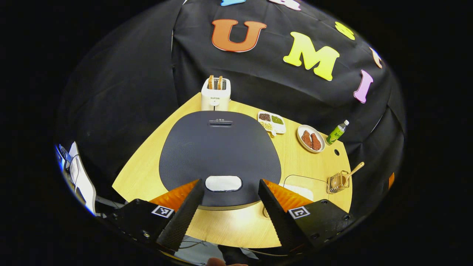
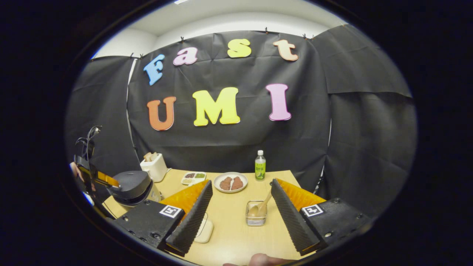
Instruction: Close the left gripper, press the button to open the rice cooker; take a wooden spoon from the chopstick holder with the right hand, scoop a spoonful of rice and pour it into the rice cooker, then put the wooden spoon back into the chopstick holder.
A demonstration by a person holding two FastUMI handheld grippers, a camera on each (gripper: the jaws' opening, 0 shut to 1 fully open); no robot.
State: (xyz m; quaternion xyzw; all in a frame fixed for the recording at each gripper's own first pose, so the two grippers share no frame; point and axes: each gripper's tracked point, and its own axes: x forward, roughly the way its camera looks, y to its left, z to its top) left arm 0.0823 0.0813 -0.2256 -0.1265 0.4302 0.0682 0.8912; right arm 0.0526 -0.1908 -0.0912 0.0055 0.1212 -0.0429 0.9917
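**Above the cooker lid, both grippers spread wide**

Directly over the dark grey, rounded rice cooker (image 1: 220,155), the left gripper (image 1: 231,208) hovered with its jaws released and set wide apart, one finger on each side of the pale oval button (image 1: 223,183) at the lid's near edge. Neither finger touched the button, and the lid lay shut. The cooker stood on the light wooden desk (image 1: 147,166), with a white toaster (image 1: 215,94) holding two slices of bread just behind it.

To the right of the cooker, a clear rectangular container of white rice (image 1: 299,186) sat on the desk, and beside that stood the wire chopstick holder (image 1: 338,181), with the wooden spoon (image 1: 353,173) leaning out of it, handle up.

From the right gripper view, the right gripper (image 2: 242,218) was also released, jaws wide and gripping nothing, hanging above the desk. Between its fingers, farther off, stood the chopstick holder (image 2: 256,213) with the spoon (image 2: 259,208) in it. Beyond lay a white plate of brown meat pieces (image 2: 230,182), a divided white tray of beans (image 2: 193,177) and a green bottle with a white cap (image 2: 260,165). At the left, the cooker (image 2: 133,186) showed with the left gripper above it.
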